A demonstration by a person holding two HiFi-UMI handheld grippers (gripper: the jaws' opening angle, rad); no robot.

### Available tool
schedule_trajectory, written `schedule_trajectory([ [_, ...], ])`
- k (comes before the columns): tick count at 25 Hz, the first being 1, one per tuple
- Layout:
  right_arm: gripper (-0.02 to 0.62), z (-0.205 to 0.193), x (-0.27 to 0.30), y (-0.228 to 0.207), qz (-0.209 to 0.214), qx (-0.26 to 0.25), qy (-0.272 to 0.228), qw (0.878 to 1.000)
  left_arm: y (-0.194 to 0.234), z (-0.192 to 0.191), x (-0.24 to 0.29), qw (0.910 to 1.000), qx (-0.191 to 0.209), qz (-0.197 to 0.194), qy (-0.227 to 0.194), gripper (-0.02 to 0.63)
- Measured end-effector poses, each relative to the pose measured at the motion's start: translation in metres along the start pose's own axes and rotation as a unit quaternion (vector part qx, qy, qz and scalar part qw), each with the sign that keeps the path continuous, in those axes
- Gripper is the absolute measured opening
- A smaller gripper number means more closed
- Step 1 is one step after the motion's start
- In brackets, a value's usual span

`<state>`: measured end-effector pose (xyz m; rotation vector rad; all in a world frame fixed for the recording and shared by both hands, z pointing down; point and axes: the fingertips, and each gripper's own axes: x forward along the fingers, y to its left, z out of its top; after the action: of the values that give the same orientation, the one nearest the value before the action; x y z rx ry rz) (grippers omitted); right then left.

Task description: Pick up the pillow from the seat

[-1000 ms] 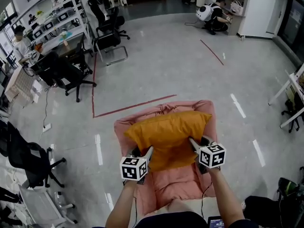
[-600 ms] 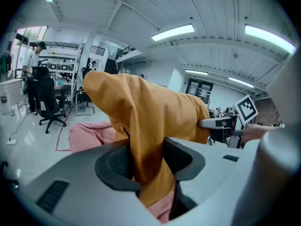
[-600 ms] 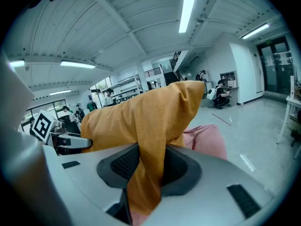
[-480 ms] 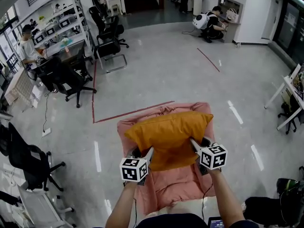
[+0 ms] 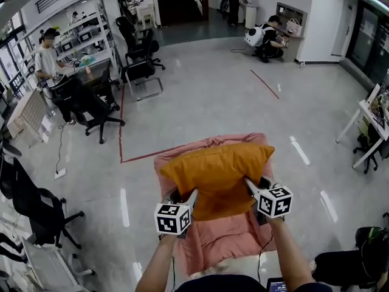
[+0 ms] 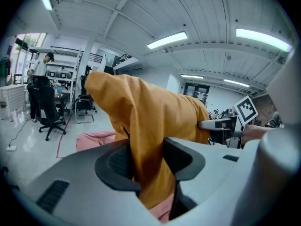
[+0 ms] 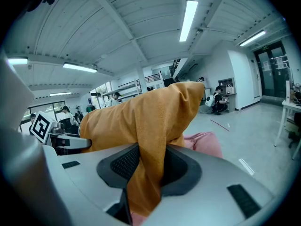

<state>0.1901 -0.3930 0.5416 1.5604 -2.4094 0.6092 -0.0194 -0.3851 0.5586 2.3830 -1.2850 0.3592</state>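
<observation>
Nearest the camera, the person's two forearms reach forward, each ending in a gripper with a marker cube. The left gripper (image 5: 189, 196) is clenched on the near left edge of the orange pillow (image 5: 216, 172). Its own view shows a fold of orange cloth pinched tight between the dark pads and hanging below them. The right gripper (image 5: 250, 184) is clamped the same way on the near right edge, with a bunched strip of cloth squeezed between its pads and trailing beneath. So the grasp looks complete on both sides. The pillow hangs between the two grippers, spread wide, its far corners sagging a little and its body bulging up over the jaws. Under and behind it lies the seat (image 5: 225, 242), draped in rumpled pink cloth. In both gripper views the pink shows below the orange rather than pressed against it, so the pillow seems lifted off the seat. Whether its lowest fold is fully clear cannot be told. What remains, by this reading, is only to carry it clear and hold it steady, since the grip is on the cover and could let it swing. Beyond the seat the pale floor runs out past a red line (image 5: 264, 83) to a black office chair (image 5: 91, 105), desks and a few people.
</observation>
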Motion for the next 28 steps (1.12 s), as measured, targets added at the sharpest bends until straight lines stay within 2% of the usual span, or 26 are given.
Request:
schedule_trajectory([
  [28,0.146,0.001,-0.102,0.105,-0.025,0.001,-0.071,0.997,-0.022,0.016,-0.134,0.9963,0.035,-0.032,-0.072,0.175],
])
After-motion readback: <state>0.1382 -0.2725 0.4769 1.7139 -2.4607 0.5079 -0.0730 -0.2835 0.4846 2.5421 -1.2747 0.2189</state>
